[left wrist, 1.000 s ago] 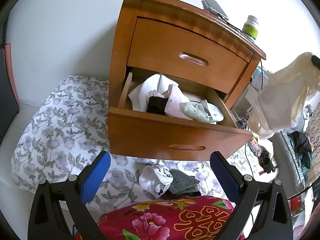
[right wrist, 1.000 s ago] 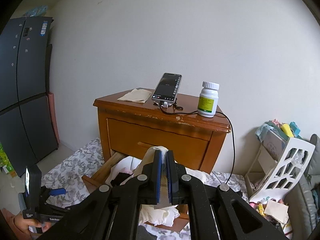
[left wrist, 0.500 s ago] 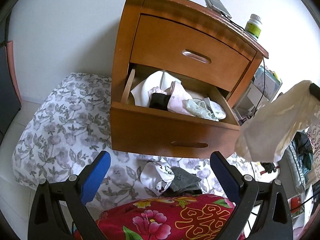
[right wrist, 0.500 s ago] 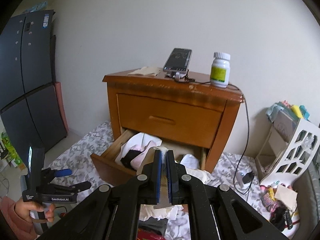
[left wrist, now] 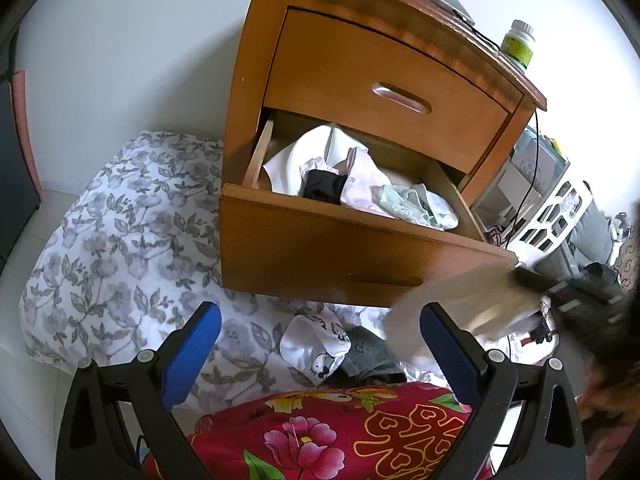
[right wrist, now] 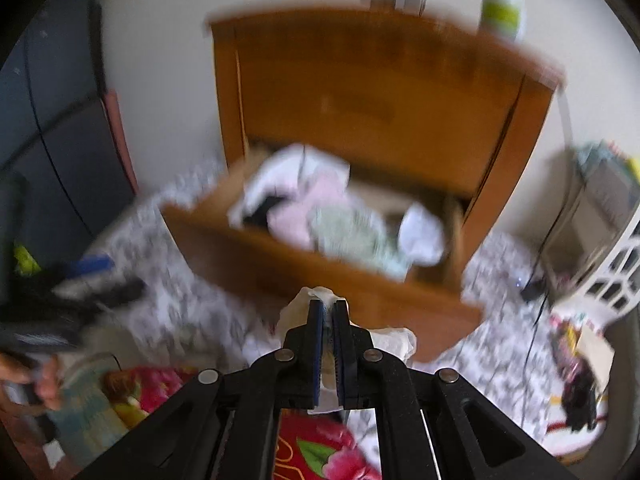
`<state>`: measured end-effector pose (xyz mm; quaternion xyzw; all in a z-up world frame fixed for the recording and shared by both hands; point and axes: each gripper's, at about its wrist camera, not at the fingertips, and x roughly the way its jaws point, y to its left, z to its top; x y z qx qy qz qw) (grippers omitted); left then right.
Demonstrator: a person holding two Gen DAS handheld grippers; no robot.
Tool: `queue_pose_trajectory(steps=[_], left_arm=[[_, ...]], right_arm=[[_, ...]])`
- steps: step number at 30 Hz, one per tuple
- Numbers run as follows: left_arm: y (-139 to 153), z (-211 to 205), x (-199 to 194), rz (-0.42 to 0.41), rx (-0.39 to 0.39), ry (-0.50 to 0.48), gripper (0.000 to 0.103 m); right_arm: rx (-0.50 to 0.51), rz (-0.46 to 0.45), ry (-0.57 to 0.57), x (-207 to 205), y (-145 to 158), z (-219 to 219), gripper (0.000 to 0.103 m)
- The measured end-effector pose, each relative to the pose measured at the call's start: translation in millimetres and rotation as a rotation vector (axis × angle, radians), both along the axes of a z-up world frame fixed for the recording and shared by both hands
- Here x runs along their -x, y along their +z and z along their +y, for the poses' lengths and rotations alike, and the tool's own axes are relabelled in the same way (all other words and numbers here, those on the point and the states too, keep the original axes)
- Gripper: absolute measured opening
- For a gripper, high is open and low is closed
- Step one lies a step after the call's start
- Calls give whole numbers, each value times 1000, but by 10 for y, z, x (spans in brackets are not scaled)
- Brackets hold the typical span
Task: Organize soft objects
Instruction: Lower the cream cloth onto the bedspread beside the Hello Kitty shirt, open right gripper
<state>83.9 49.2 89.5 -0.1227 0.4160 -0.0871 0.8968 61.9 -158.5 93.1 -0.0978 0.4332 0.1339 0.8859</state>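
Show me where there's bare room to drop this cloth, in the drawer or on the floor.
In the drawer, the back right corner behind the green cloth shows bare wood; the left and middle are piled with clothes. On the floral sheet, the wide patch left of the nightstand is free. Around the white sock and grey sock it is crowded.

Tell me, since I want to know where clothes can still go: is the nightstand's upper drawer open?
No, the upper drawer is shut flush; only the lower drawer, holding crumpled clothes, is pulled out.
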Motion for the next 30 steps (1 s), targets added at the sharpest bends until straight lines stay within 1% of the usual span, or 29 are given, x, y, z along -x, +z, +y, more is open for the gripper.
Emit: queue_pose_trajectory(steps=[2, 4, 5, 7, 10, 12, 23, 25, 26, 27, 28, 29, 30], left_arm=[[-18, 11, -4, 4, 1, 2, 100], [-48, 25, -21, 12, 1, 6, 100], [-64, 33, -29, 16, 2, 7, 100], [-106, 38, -59, 29, 4, 8, 100], [-165, 31, -97, 44, 6, 5, 100], [-204, 23, -123, 55, 8, 2, 100], [-413, -3, -266, 117, 5, -3, 100], [-427, -5, -279, 123, 1, -3, 100], [-435, -2, -284, 126, 0, -3, 100], [-441, -1, -287, 129, 1, -3, 100], [-449, -2, -290, 131, 1, -3, 100], [-454, -2, -294, 134, 0, -3, 100], [-459, -5, -298, 137, -1, -4, 100]], right_arm=[[29, 64, -20, -72, -324, 38, 5], [47, 99, -23, -96, -556, 69, 5], [43, 120, -27, -113, -681, 78, 5], [24, 160, -44, -139, -823, 47, 5], [8, 201, -62, -174, -954, 39, 5], [10, 223, -64, -180, -1026, 41, 7], [8, 358, -77, -263, -1392, 98, 7], [2, 376, -84, -275, -1418, 89, 13], [1, 377, -86, -275, -1417, 90, 20], [1, 375, -87, -277, -1411, 90, 30], [1, 371, -89, -271, -1389, 83, 35], [-3, 367, -90, -266, -1364, 74, 43], [-7, 364, -91, -263, -1341, 72, 48]])
